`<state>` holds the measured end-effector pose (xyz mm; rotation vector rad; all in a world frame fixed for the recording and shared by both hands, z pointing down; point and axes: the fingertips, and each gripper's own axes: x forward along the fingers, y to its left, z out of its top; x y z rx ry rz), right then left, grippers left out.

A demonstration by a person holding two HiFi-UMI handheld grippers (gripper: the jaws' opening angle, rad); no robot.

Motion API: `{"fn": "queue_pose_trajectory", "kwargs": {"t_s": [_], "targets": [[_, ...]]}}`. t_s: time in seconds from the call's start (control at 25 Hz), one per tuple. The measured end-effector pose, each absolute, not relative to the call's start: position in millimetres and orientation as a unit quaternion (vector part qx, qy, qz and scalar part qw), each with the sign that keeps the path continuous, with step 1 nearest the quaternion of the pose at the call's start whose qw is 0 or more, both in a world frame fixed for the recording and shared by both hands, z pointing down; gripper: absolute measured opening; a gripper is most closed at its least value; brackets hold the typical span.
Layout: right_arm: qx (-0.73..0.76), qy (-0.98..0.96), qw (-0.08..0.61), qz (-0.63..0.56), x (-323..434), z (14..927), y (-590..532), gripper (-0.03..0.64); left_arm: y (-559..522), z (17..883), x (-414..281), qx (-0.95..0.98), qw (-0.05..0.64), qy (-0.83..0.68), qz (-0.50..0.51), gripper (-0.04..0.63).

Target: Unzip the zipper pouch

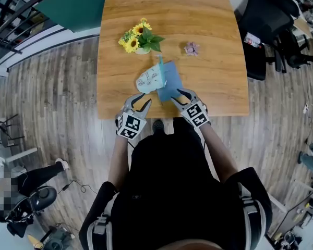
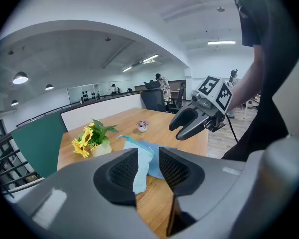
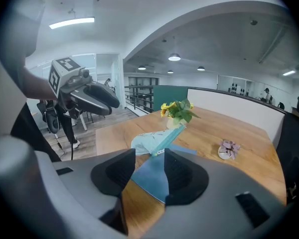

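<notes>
We hold the left gripper (image 1: pixel 140 104) and right gripper (image 1: pixel 180 95) below the centre-frame zipper pouch (image 1: pixel 159 79), jaws half apart, empty; we cannot tell whether it is unzipped.

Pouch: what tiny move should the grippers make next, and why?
Probably ease the left gripper forward and close its fingers on the pale end of the pouch to steady it: it and the right gripper are both open, gripping nothing.
</notes>
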<state>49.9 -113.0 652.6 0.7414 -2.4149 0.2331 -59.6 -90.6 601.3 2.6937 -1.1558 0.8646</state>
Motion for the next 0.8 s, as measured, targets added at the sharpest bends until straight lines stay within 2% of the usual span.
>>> {"fn": "queue_pose_trajectory", "kwargs": {"t_s": [0.56, 0.8], "targets": [[0.251, -0.910, 0.306, 0.121, 47.1, 671.8, -121.6, 0.283, -105.9, 630.1, -46.7, 0.876, 0.074, -0.370, 0.302, 0.210], [0.232, -0.909, 0.321, 0.129, 48.8, 677.6, -127.4, 0.302, -115.8, 635.1, -33.2, 0.877, 0.079, -0.371, 0.296, 0.218]]}}
